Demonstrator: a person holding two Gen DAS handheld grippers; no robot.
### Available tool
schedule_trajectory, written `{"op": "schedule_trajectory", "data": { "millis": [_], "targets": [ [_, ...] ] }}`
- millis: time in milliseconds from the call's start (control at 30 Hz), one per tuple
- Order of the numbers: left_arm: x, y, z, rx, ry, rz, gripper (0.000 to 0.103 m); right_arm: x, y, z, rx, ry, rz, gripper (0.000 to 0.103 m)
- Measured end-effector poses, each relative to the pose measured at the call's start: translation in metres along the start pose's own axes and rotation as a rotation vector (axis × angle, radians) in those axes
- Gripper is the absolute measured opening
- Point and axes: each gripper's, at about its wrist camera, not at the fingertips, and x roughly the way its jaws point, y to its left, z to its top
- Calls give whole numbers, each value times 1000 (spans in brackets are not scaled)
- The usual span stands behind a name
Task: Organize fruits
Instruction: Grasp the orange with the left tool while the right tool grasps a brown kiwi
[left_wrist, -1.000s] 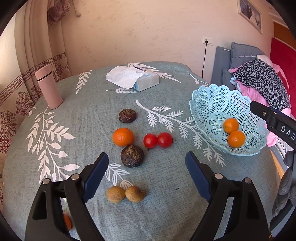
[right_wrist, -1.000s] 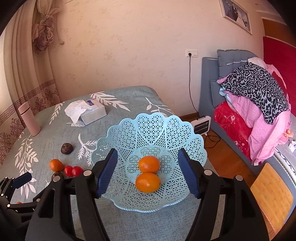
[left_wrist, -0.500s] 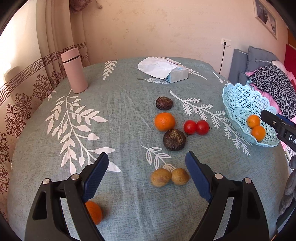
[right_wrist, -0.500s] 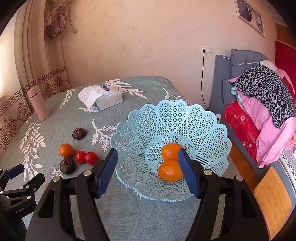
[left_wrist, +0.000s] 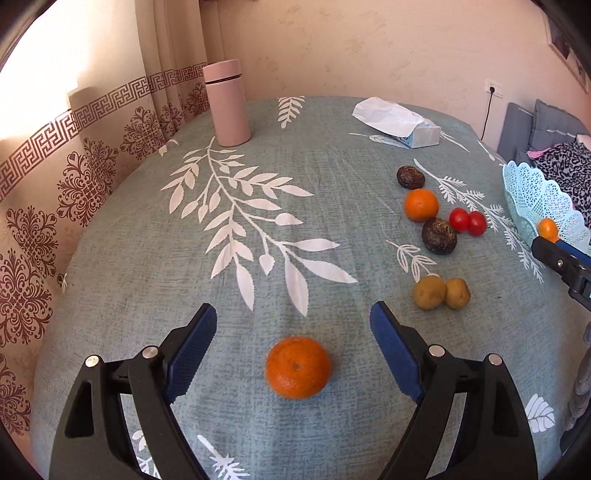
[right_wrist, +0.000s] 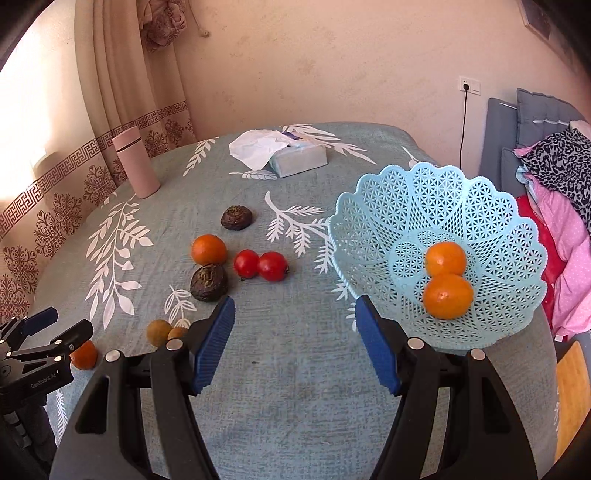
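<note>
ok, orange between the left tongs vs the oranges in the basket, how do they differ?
The lone orange lies on the tablecloth, framed by the open left tongs and untouched. The two basket oranges touch each other inside the blue basket. All share colour and similar size.

Two oranges (right_wrist: 445, 277) sit touching in the pale blue lattice basket (right_wrist: 406, 206). Left of the basket lie two red tomatoes (right_wrist: 260, 264), another orange (right_wrist: 208, 250), two dark wrinkled fruits (right_wrist: 208, 282) and two tan ones (left_wrist: 441, 292). Farthest from the basket, a lone orange (left_wrist: 298, 366) lies apart.
</note>
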Motion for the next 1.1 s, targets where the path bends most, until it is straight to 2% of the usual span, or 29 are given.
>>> {"op": "schedule_trajectory", "data": {
  "millis": [200,300,600,733,833,1100],
  "targets": [
    [-2,17,-16,-23,26,28,84,7,17,-14,-26,35,47,69],
    [-1,21,-20,-36,19,14,84,11,26,-20,-45,55,67,69],
    [7,7,-20,-19,36,-96,65,15,29,-33,-33,100,115,69],
    [17,2,-21,-37,80,-162,45,13,32,-35,-36,102,130,69],
    [18,0,-21,-32,73,-174,38,11,33,-33,-27,100,156,69],
    [16,3,-23,-40,54,-188,38,19,47,-27,-58,122,176,67]
  ]
}}
